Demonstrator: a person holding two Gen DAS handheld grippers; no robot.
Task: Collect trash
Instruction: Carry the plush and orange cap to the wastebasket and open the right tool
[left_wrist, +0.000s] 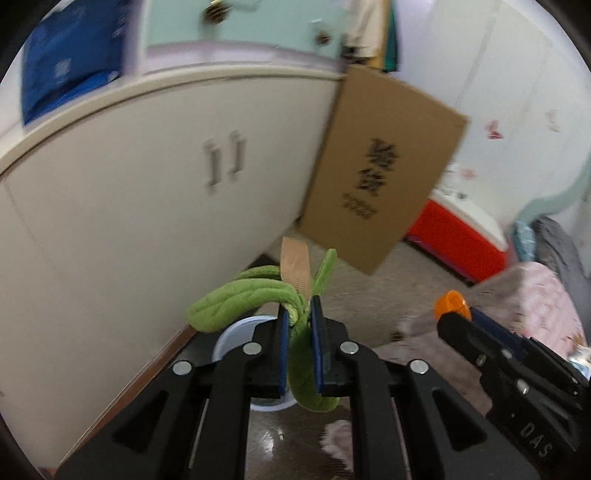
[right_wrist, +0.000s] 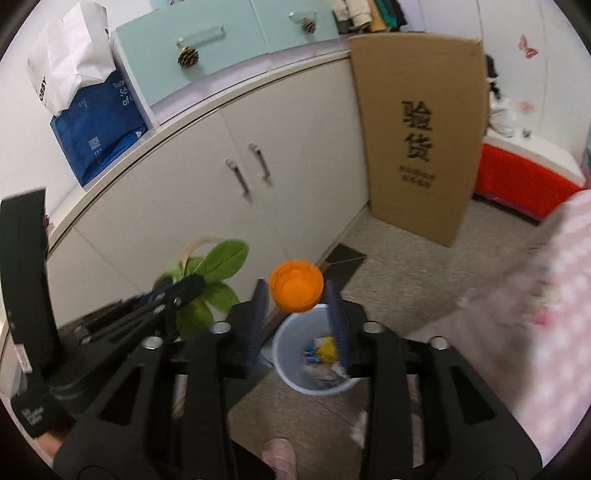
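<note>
My left gripper is shut on a green plush leafy thing with a tan ribbon tag, held above a pale blue trash bin. It also shows in the right wrist view, at the left gripper's tip. My right gripper is shut on an orange cap, right above the pale blue bin, which holds wrappers. In the left wrist view the right gripper and the orange cap sit at the right.
A white cabinet with two handles runs behind the bin. A tall cardboard box leans at its end. A red and white chest stands at the right. A pink patterned cloth fills the right side. A pink slipper is below.
</note>
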